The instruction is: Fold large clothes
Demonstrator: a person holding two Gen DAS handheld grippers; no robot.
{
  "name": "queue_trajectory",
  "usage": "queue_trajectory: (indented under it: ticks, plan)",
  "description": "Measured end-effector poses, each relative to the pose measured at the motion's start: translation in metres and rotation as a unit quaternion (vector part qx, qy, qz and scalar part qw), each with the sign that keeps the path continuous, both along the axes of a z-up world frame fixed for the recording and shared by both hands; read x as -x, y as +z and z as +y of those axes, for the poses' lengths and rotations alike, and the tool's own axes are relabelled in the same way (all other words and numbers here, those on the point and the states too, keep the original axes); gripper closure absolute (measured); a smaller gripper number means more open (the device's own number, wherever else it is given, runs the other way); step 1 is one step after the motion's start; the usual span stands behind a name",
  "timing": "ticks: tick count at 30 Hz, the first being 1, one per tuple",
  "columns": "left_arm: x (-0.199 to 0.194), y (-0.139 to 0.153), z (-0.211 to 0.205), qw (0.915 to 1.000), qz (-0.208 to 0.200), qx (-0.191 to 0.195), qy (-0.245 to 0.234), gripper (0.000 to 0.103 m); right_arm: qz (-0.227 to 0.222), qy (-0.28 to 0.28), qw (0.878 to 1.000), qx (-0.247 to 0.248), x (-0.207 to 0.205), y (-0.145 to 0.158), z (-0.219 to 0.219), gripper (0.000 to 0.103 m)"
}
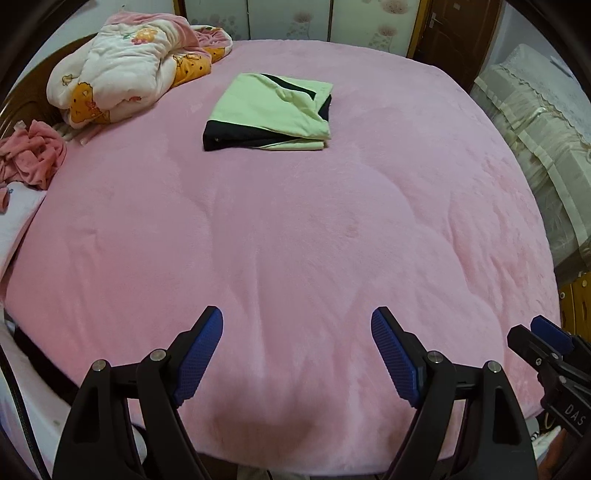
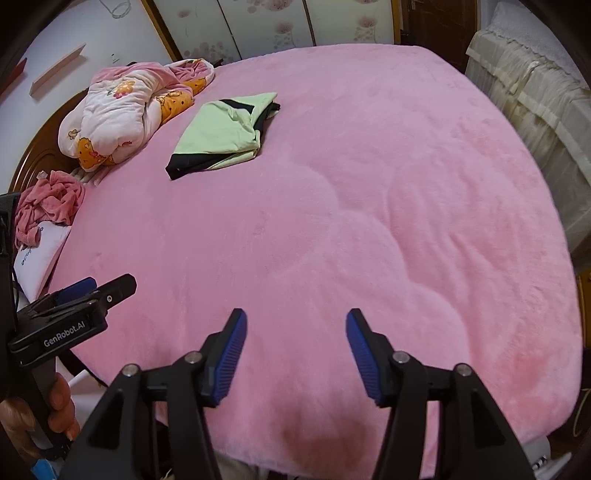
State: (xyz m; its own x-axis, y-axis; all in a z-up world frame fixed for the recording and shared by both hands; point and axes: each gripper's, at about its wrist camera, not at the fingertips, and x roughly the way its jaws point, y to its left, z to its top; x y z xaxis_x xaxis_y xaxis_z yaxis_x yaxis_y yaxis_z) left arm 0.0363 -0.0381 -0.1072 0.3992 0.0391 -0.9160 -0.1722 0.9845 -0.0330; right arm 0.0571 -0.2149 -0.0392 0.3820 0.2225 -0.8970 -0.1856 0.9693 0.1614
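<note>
A light green and black garment [image 1: 267, 112] lies folded into a flat rectangle on the far half of the pink bed [image 1: 295, 240]; it also shows in the right wrist view [image 2: 223, 134]. My left gripper [image 1: 297, 332] is open and empty, above the bed's near edge, far from the garment. My right gripper [image 2: 295, 334] is open and empty too, beside the left one over the near edge. The right gripper's tip shows at the right of the left wrist view [image 1: 546, 339]. The left gripper shows at the left of the right wrist view [image 2: 92, 291].
A bunched white, pink and orange quilt [image 1: 129, 70] lies at the bed's far left by the wooden headboard [image 2: 33, 155]. A crumpled pink cloth [image 1: 31, 157] lies at the left edge. A cream covered piece of furniture [image 1: 535, 122] stands to the right. A door [image 1: 454, 33] is behind.
</note>
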Motion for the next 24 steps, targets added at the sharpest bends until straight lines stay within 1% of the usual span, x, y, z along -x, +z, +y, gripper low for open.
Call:
queue_trajectory:
  ticks: [3, 6, 11, 16, 24]
  plan:
    - [0.011, 0.013, -0.011, 1.0, 0.004, 0.005, 0.0, 0.021, 0.002, -0.012, 1.0, 0.004, 0.009, 0.013, -0.009, 0.042]
    - [0.02, 0.024, -0.021, 1.0, -0.002, 0.001, -0.007, 0.021, 0.007, -0.024, 1.0, 0.002, 0.018, 0.023, -0.018, 0.042]
    - [0.032, 0.037, -0.04, 0.9994, 0.001, 0.012, -0.034, 0.021, 0.015, -0.037, 0.999, -0.01, 0.027, 0.034, -0.024, 0.041]
    - [0.033, 0.046, -0.053, 0.9988, -0.006, 0.003, -0.049, 0.021, 0.0, -0.041, 0.999, -0.007, 0.028, 0.045, -0.027, 0.041]
    - [0.031, 0.057, -0.056, 0.9987, -0.019, 0.005, -0.046, 0.021, -0.011, -0.037, 0.999, -0.003, 0.025, 0.054, -0.027, 0.041]
